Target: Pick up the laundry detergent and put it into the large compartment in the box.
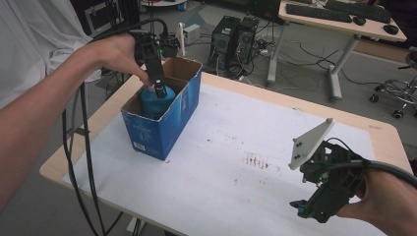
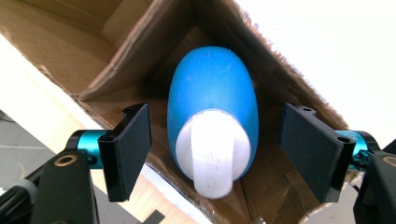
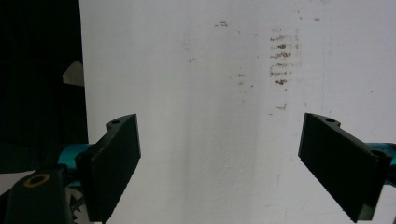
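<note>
Even, diffuse overhead light fills the high view, and shadows on the white table cover [image 1: 236, 147] are faint. In the left gripper view, the far right corner is overexposed, while the box [image 2: 116, 42] interior stays dim. The right gripper view is soft, its left edge dark.

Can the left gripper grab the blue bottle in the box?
Probably yes. The left gripper hangs open right over the blue bottle inside the open-topped cardboard box, with its fingers on either side and nothing between them.
</note>
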`<action>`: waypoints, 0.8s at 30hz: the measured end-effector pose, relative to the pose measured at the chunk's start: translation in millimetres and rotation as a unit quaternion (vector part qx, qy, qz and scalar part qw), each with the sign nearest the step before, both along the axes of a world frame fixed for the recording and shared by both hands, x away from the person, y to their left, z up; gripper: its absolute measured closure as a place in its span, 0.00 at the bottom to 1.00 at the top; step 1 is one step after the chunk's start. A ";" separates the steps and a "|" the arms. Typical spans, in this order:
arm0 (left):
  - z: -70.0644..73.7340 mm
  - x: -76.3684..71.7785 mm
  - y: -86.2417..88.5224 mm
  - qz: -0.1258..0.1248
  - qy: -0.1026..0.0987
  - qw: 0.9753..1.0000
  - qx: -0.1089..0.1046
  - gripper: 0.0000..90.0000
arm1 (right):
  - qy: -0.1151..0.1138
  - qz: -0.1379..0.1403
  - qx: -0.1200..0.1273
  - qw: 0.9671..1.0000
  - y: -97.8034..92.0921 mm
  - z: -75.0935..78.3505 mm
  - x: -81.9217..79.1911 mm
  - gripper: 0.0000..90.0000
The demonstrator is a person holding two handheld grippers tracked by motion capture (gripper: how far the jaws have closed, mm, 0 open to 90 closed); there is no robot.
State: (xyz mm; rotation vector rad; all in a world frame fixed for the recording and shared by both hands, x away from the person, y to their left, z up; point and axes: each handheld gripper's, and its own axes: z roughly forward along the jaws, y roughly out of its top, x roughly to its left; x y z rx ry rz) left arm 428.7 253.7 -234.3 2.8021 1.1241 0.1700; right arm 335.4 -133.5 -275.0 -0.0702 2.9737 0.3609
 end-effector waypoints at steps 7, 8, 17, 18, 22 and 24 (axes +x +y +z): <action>22.4 -2.2 -17.1 -0.027 -0.020 0.999 -0.002 0.26 | -0.001 -0.003 0.001 1.000 -1.8 0.9 0.5 0.13; 25.7 -2.4 -20.1 -0.031 -0.024 0.999 -0.003 0.26 | -0.001 -0.004 0.002 1.000 -2.0 1.2 0.2 0.13; 43.2 -6.6 -58.9 -0.077 -0.038 0.996 -0.002 0.26 | -0.004 -0.006 0.005 1.000 -5.7 3.2 -0.1 0.13; 44.1 -6.8 -63.9 -0.082 -0.038 0.996 -0.002 0.26 | -0.004 -0.008 0.006 1.000 -6.3 3.4 -0.4 0.13; 46.7 -8.2 -84.7 -0.108 -0.037 0.993 0.000 0.26 | -0.005 -0.010 0.006 1.000 -9.2 4.8 -0.6 0.13; 46.5 -9.1 -90.3 -0.113 -0.038 0.993 0.000 0.26 | -0.005 -0.012 0.007 1.000 -10.0 5.2 -0.8 0.13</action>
